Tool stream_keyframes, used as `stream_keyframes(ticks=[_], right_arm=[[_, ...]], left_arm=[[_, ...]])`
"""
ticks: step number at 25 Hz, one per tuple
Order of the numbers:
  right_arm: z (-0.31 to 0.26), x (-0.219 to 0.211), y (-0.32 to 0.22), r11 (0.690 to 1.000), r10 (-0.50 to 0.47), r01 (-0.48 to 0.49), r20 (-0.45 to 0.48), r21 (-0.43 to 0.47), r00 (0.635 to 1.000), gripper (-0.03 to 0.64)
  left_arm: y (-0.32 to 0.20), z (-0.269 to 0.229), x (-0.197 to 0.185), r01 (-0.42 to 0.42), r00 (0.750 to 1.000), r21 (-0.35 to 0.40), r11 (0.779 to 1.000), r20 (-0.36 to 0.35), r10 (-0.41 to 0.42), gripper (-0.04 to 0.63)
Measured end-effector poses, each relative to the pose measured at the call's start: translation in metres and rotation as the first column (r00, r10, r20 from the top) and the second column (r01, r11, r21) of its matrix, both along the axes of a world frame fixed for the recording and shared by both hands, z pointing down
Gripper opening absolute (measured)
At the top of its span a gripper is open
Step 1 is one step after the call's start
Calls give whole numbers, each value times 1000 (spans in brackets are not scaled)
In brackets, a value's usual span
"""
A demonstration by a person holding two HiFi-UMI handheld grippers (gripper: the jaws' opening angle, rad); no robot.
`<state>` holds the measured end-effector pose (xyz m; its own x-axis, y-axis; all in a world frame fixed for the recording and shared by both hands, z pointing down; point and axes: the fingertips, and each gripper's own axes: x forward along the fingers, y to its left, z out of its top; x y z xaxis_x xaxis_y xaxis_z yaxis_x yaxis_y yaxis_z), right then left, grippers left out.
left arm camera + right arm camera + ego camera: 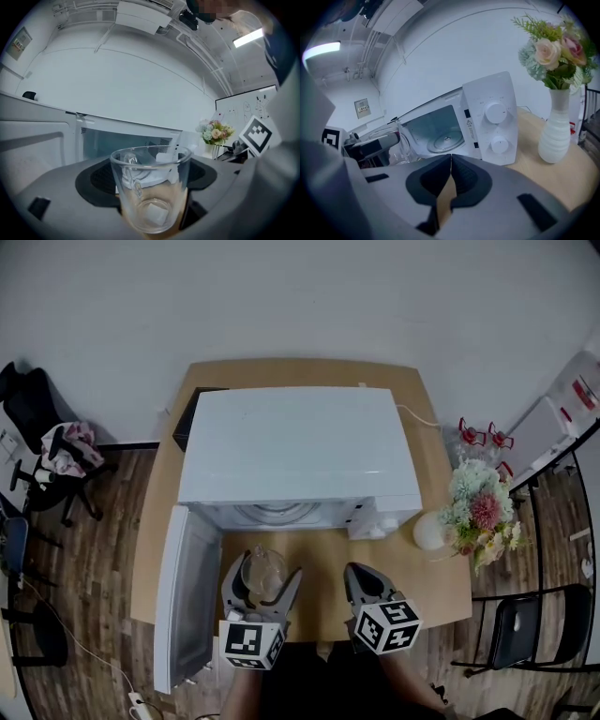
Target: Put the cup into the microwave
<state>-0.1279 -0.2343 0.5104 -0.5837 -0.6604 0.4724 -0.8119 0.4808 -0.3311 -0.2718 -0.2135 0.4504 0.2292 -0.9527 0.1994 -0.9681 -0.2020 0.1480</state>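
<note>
A clear glass cup (263, 572) is clamped between the jaws of my left gripper (262, 579), held above the table just in front of the microwave's open cavity. In the left gripper view the cup (151, 188) fills the middle, upright, with the cavity behind it. The white microwave (298, 454) stands on the wooden table, its door (187, 592) swung open to the left, its turntable (446, 139) visible in the right gripper view. My right gripper (361, 581) hovers to the right of the cup, jaws closed together with nothing between them; it also shows in its own view (450, 156).
A white vase (429, 531) of flowers (480, 514) stands on the table right of the microwave; the vase (557, 127) is close on the right in the right gripper view. Chairs stand on the floor at left (42, 442) and right (525, 622). The table's front edge (431, 615) is near.
</note>
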Motion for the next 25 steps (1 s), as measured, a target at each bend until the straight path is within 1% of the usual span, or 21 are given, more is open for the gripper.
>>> stream_keyframes(ticks=[8,17,20,25], right_arm=[[6,5,4,995,99,-99,-16,-12,995,-6],[8,16,12,981,195,-196,-43,-15,980,-6],[8,18,14,977,212,-213,-54,-12,976,-6],[9,13,14,977,213,-214,-69,-8,975,-6]], left_arm=[[-30,6,-6,-62,998,13,998,-11,62,405],[-68,12,-4,-111,993,44,993,35,110,405],[-80,18,-6,-114,993,45,992,48,112,405],[-101,29,-11,-115,991,57,992,77,111,405]])
